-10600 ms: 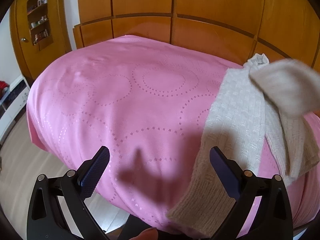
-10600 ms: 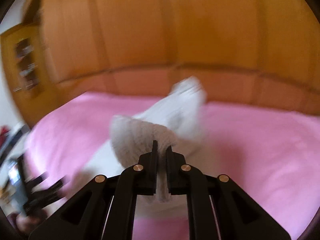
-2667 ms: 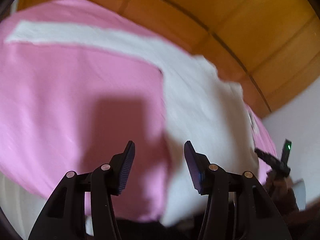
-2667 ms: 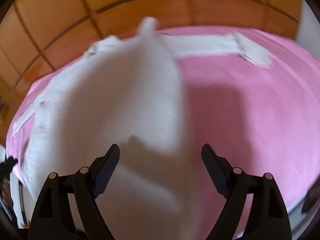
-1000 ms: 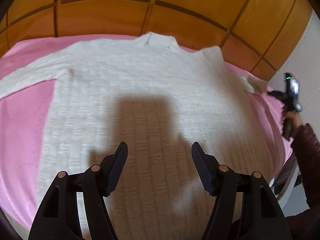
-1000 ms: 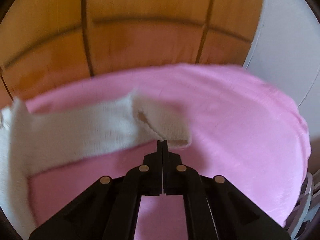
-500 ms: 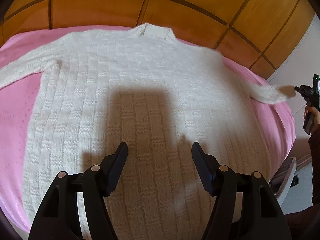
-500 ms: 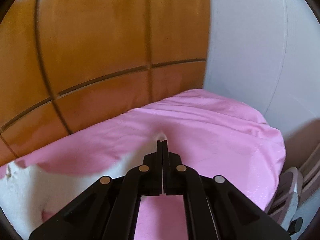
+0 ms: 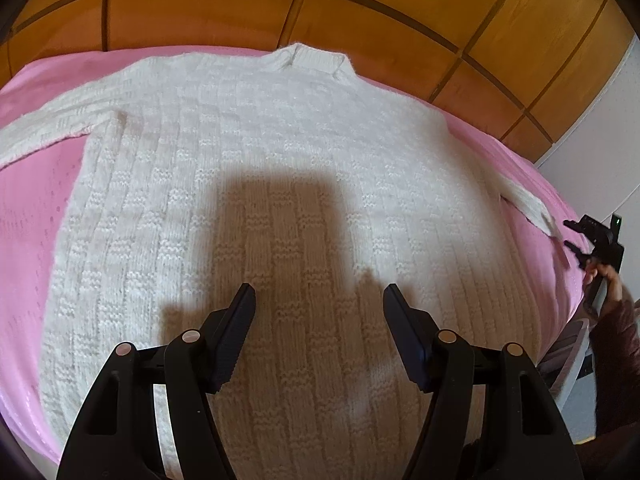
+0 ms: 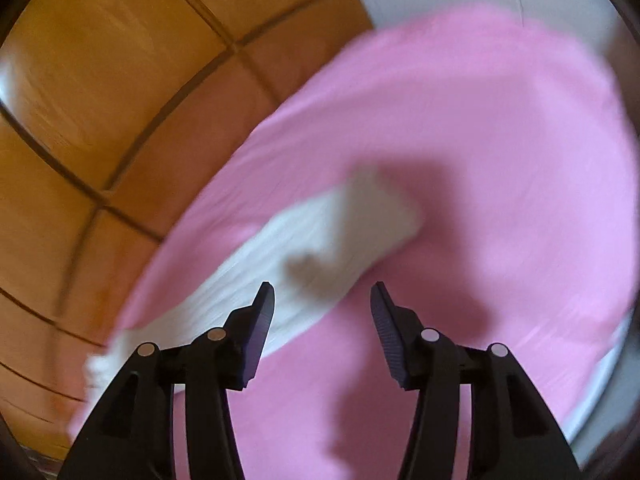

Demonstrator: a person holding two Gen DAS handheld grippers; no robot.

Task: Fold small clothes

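A white knitted sweater (image 9: 280,168) lies spread flat on the pink bedspread (image 9: 36,184), collar at the far side and both sleeves stretched outward. My left gripper (image 9: 319,308) hovers open above the sweater's lower body and holds nothing. In the right wrist view the right sleeve (image 10: 304,256) lies on the bedspread (image 10: 460,152), blurred, just ahead of my right gripper (image 10: 322,304). Its jaws are opening and nothing sits between them. That right gripper (image 9: 576,236) also shows at the bed's right edge, just past the sleeve's cuff (image 9: 536,208).
Wooden wardrobe panels (image 9: 360,4) run behind the bed. A white wall (image 9: 592,148) stands at the right. A hand and dark red sleeve (image 9: 616,316) hold the right gripper past the bed's right edge, where something pale stands on the floor.
My right gripper pulled the sleeve outward to the right, then let it go and opened. It has rolled, so the bed looks tilted. The sleeve now rests on the bedspread. The left gripper stayed put.
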